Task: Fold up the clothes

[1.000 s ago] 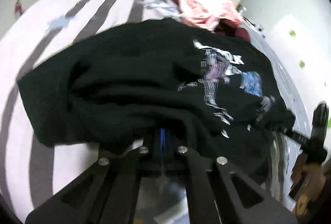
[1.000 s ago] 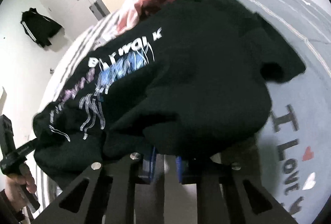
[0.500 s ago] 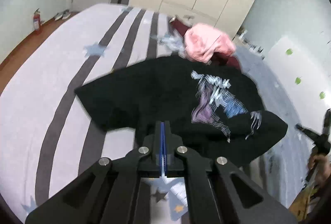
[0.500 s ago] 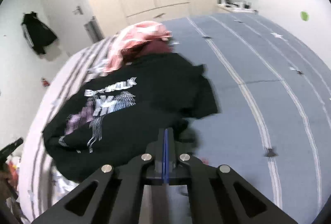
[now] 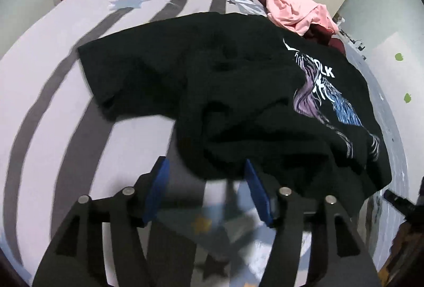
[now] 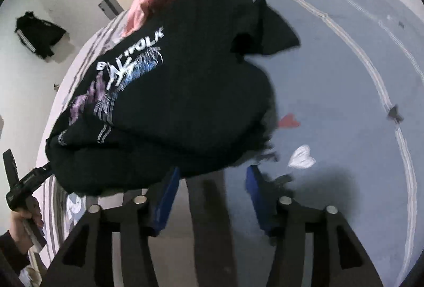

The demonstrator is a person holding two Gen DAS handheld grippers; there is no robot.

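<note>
A black T-shirt [image 5: 238, 91] with a white, purple and blue print lies crumpled on the bed, one sleeve spread to the left. My left gripper [image 5: 208, 178] hovers at its near hem. Its jaws are opening, and the hem's edge lies loose between the blue pads [image 5: 159, 189], which do not press it. In the right wrist view the same T-shirt [image 6: 190, 91] bulges up in a heap. My right gripper [image 6: 212, 186] is at its near edge with jaws opening. The cloth reaches the left pad's tip, ungripped.
A pink garment [image 5: 296, 8] on a maroon one [image 5: 336, 44] lies behind the shirt. The bed cover is white with grey stripes [image 5: 53, 91] on the left and grey-blue with hearts [image 6: 344, 106] on the right. Wardrobes stand behind. A hand [image 6: 25, 215] shows at the lower left.
A second ago both grippers were shut at the shirt's hem. Half a second ago they were shut, empty and drawn back. Now both stand open, close up to the near hem again.
</note>
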